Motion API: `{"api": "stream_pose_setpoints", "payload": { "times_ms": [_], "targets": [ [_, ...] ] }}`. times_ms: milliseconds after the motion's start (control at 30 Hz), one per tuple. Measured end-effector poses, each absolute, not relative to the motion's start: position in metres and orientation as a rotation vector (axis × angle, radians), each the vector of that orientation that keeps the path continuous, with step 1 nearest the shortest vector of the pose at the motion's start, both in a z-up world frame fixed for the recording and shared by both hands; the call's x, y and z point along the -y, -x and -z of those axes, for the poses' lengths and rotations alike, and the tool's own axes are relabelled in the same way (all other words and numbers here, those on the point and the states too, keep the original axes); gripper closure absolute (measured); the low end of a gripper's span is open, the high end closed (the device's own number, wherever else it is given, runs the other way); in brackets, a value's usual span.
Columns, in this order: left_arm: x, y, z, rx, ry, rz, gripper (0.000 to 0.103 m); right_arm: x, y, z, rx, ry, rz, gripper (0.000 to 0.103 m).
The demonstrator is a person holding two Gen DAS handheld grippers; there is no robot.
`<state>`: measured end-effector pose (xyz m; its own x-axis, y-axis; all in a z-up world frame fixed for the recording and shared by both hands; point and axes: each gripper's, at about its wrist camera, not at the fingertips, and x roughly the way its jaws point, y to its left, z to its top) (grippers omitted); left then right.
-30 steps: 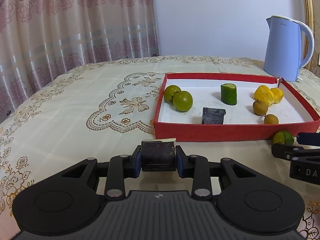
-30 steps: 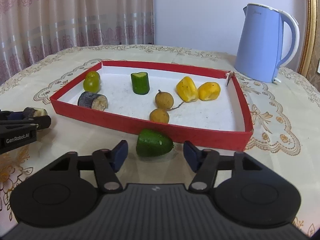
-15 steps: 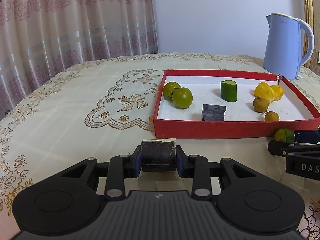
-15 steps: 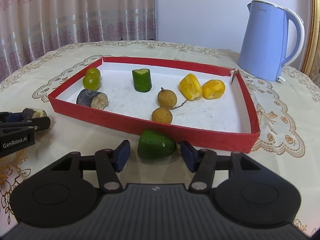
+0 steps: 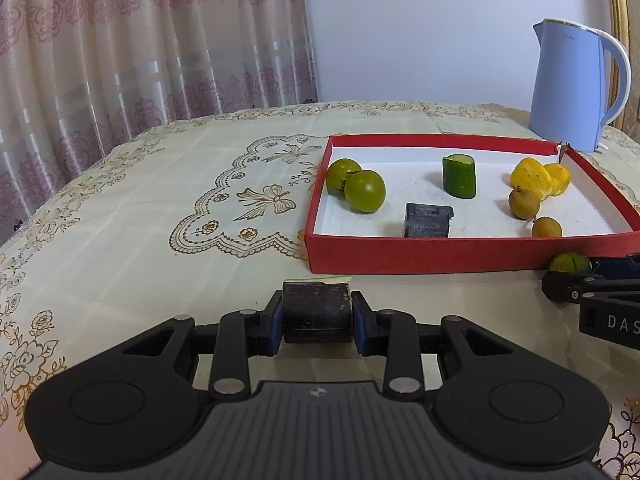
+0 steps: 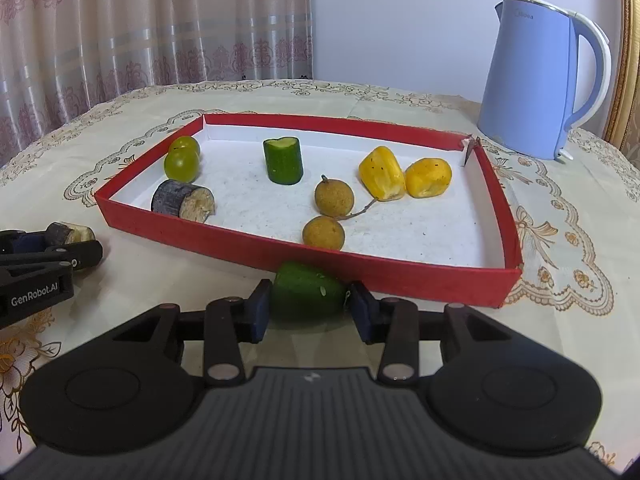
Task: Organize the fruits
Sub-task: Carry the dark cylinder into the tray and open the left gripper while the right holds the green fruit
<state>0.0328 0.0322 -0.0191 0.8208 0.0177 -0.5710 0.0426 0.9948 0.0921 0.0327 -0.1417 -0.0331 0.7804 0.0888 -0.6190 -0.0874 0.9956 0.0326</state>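
Nearest to me, my left gripper [image 5: 317, 316] has its jaws pinching a dark sugarcane chunk [image 5: 316, 310], gripped on both flanks, low over the worktop [image 5: 120, 240] at 6 o'clock of the left view. My right gripper [image 6: 307, 306] has just been closing its jaws, and in the right wrist view the blue pads now meet the sides of a green cucumber piece [image 6: 308, 292] that lies on the cloth, hard against the near wall of the red tray [image 6: 400, 276], at 12 o'clock from the jaws.

I judge the step in hand to be the pick-up: both pieces are outside the tray and both are now gripped. The next move calls for a lift clear of the tray wall, then a carry over it. The cucumber would sit best by the upright cucumber section [image 6: 282, 160] at 11 o'clock; the cane belongs with the cane piece [image 6: 182, 202] at 10 o'clock.

Further in, two green round fruits [image 6: 182, 158] sit in the tray's far left corner. Two brown longans [image 6: 330, 216] on a stem lie at centre. Two yellow fruit pieces [image 6: 404, 178] are at 1 o'clock.

Beyond the tray, a blue kettle [image 6: 536, 80] stands at 2 o'clock. It carries faint lettering near its top that I cannot read for certain. The left gripper's body reads "GenRobot.AI" in the right view. The right gripper's shows "DAS", cut off by the frame edge.
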Motion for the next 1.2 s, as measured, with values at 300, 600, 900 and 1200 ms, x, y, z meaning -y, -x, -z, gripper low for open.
{"api": "stream_pose_setpoints", "payload": {
  "times_ms": [300,600,900,1200],
  "targets": [
    [-0.03,-0.034,0.018,-0.617,-0.115,0.008,0.07,0.145,-0.02,0.027,-0.643,-0.004,-0.11,0.065],
    [-0.022,-0.033,0.017,-0.616,-0.14,0.005,0.07,0.157,-0.006,0.02,-0.604,-0.026,-0.118,0.065],
    [-0.014,-0.032,0.015,-0.612,-0.162,0.002,0.07,0.165,0.005,0.014,-0.571,-0.042,-0.125,0.065],
    [-0.003,-0.036,0.007,-0.588,-0.197,0.005,0.07,0.175,0.012,0.011,-0.548,-0.074,-0.124,0.065]
  ]
}}
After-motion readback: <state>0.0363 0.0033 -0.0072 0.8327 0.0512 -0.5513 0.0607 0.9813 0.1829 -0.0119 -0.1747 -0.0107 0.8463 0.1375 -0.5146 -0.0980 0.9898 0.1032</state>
